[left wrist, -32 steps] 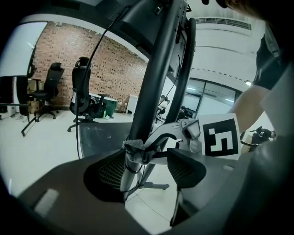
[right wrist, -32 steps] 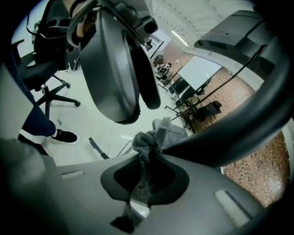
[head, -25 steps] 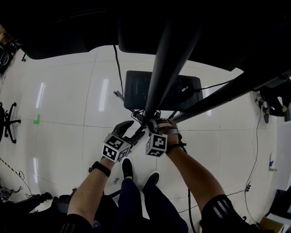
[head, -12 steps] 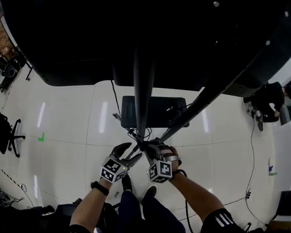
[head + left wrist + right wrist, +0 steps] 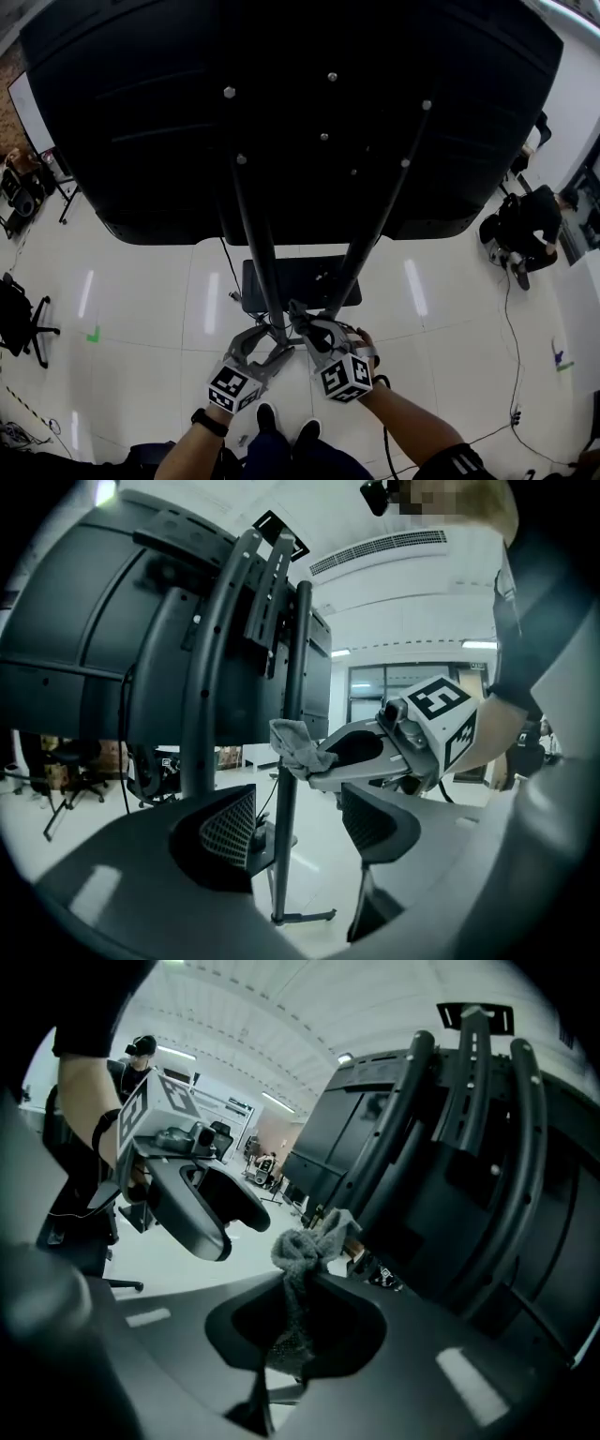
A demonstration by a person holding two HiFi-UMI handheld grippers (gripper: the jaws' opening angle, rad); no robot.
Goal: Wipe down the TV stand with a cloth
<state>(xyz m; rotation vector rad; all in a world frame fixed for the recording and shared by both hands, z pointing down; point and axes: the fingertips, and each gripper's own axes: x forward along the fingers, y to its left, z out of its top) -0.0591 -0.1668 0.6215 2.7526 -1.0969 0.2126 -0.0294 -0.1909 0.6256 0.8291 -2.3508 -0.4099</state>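
Observation:
The black TV stand's two slanted poles (image 5: 258,253) run from the back of the big TV (image 5: 281,112) down to a flat base (image 5: 300,281) on the white floor. My right gripper (image 5: 305,323) is shut on a grey cloth (image 5: 305,1255), which bunches out of its jaws and presses on a pole (image 5: 286,836). In the left gripper view the cloth (image 5: 295,742) touches that pole at mid height. My left gripper (image 5: 300,827) is open, its fingers on either side of the same pole and not touching it.
An office chair (image 5: 19,319) stands at the far left and a seated person (image 5: 525,225) at the far right. A cable (image 5: 511,328) trails over the floor on the right. A green tape mark (image 5: 93,334) lies on the tiles at the left.
The head view has tilted upward, so the TV's back now fills the top. Both grippers stay together at the poles, lower in the frame. The cloth remains in the right gripper.

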